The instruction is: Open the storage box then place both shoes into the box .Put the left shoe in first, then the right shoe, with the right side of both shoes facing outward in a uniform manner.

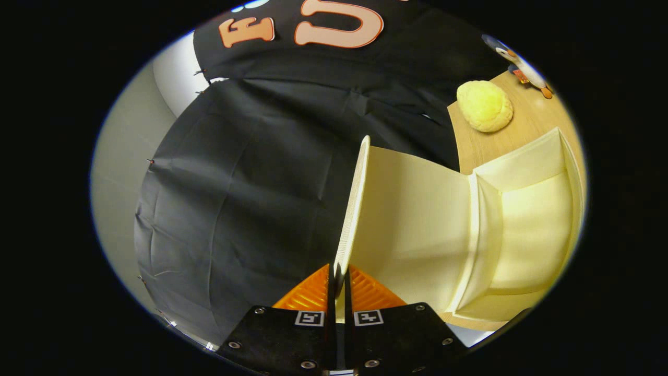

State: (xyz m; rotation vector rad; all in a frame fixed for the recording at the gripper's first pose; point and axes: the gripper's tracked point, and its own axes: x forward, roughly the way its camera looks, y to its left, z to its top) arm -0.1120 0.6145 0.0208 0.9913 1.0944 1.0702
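While the storage box (522,230) lies open on the wooden table (527,125), the gripper (338,282) pinches its lid (407,230) edge between both orange fingers (308,292). Beyond the box sit a yellow bun (484,106) and a penguin toy (524,65).

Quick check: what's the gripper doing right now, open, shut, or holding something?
Gripper: shut on the lid of the storage box; both orange fingers pinch the lid's edge, and the lid is swung open.
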